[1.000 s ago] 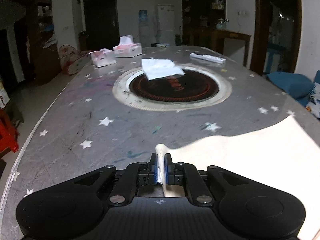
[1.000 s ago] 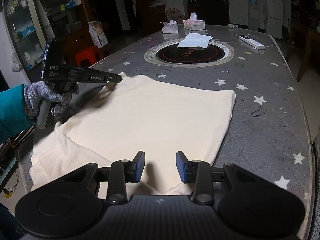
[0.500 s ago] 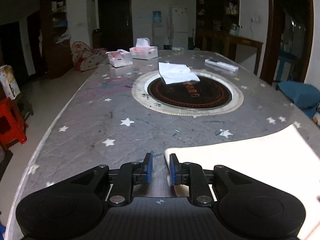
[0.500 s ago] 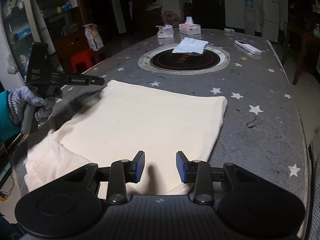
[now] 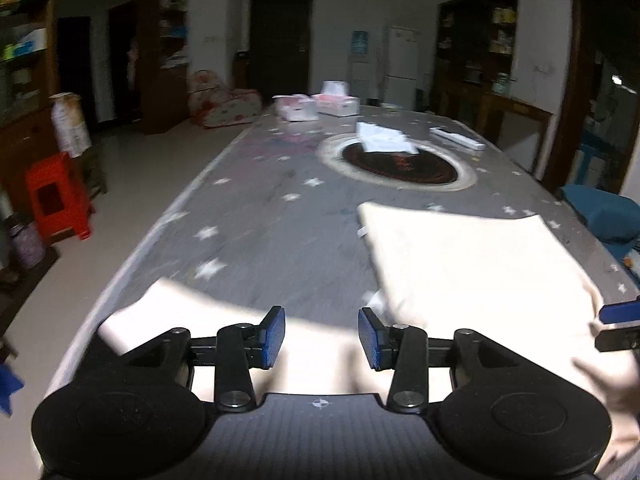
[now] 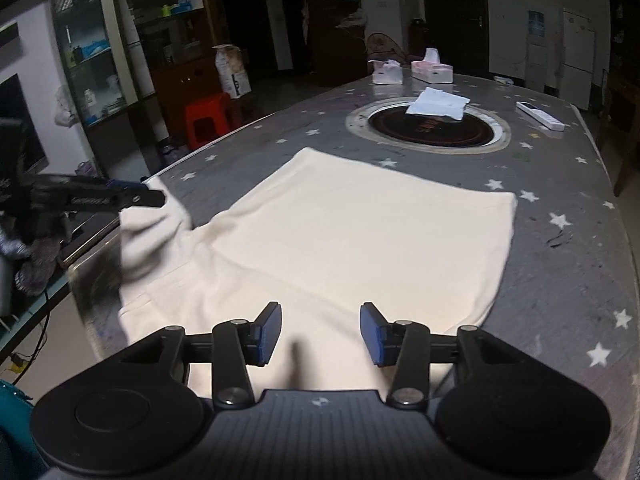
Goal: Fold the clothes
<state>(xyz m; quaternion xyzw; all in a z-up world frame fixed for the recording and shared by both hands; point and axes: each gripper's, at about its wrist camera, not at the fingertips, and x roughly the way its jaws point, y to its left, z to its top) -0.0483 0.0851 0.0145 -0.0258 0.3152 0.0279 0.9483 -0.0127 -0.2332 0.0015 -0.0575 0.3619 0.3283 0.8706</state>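
Left gripper point(image 5: 321, 338), bottom centre of the left wrist view: jaws opening, nothing between the blue pads; a second ago they pinched the far left corner of the cream cotton garment point(image 6: 360, 232). That corner is now released and the fold lies flat, so I judge this fold done and the sleeve end next. It now hangs over the loose sleeve point(image 5: 176, 312) at lower left, angled down, frame blurred.

Right gripper point(image 6: 320, 334): jaws opening, empty, pointing down over the garment's near edge.

Garment sits mid-frame on the grey star-patterned table point(image 6: 560, 200). Beyond it: round dark hotplate inset point(image 6: 430, 128), white folded cloth point(image 6: 438, 103) on top.
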